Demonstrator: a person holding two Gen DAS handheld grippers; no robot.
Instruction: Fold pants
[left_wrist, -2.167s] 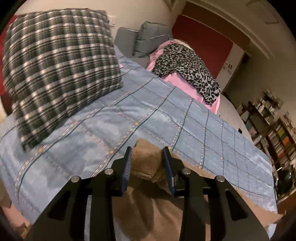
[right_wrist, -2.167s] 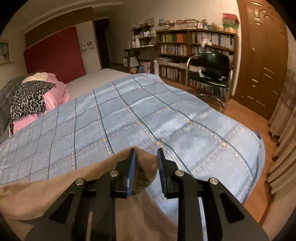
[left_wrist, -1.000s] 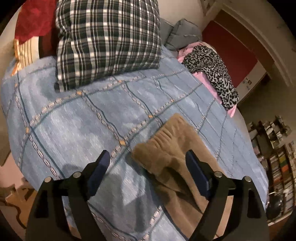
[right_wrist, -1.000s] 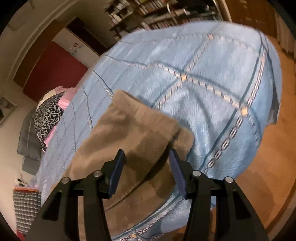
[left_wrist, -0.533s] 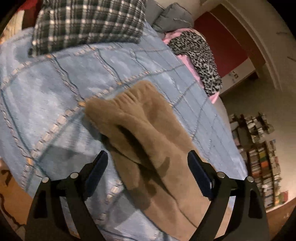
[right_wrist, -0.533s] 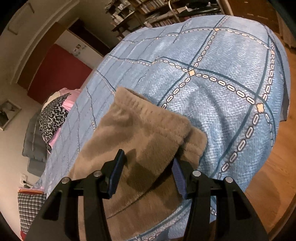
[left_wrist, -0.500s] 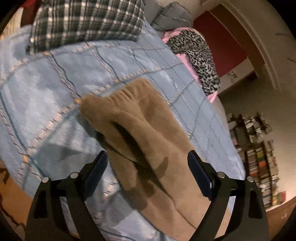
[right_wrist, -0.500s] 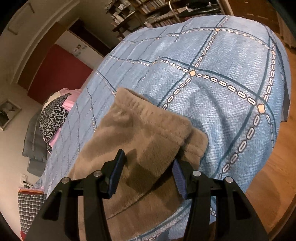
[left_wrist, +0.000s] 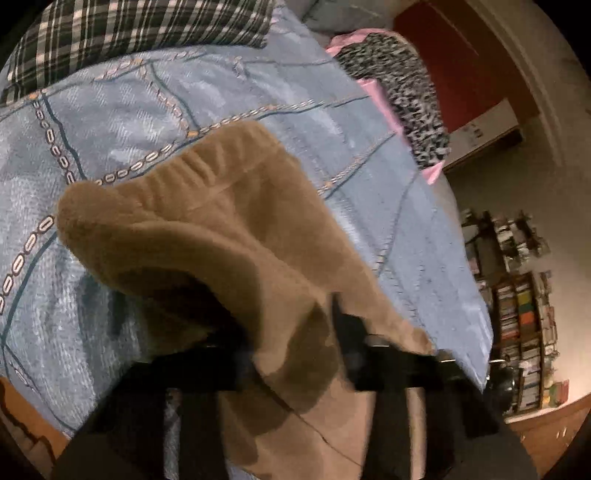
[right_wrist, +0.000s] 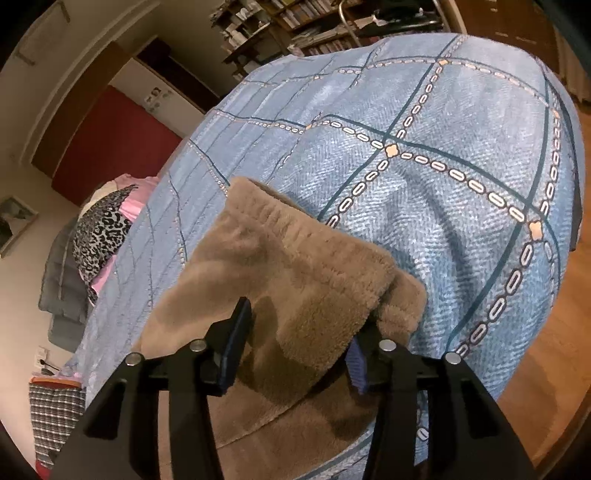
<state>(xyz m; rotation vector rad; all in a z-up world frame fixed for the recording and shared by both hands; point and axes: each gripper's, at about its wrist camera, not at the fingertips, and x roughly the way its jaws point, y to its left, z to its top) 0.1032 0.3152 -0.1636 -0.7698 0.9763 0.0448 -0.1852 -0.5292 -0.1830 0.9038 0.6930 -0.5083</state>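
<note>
The left gripper (left_wrist: 291, 350) is clamped on a bunched fold of the brown fleece pants (left_wrist: 221, 229), its dark fingers blurred and pressed into the fabric from both sides. Just ahead of it the pants rise in a hump, with the gathered elastic waistband curving away to the front and left. The right gripper (right_wrist: 295, 343) straddles the other end of the pants (right_wrist: 295, 266); its jaws are closing, fleece lies between them, and the blue pads (right_wrist: 232, 350) stand at a middling width, though whether they already press the cloth cannot be told. Directly beyond its fingertips sits a ribbed cuff edge. The pants lie on a bed under a blue checked bedspread (right_wrist: 461, 147). Farther off, ahead of the left gripper, rest a plaid pillow (left_wrist: 140, 29) and a leopard-print cloth (left_wrist: 410, 92) over something pink. Bookshelves (left_wrist: 517, 332) line the far wall.
</note>
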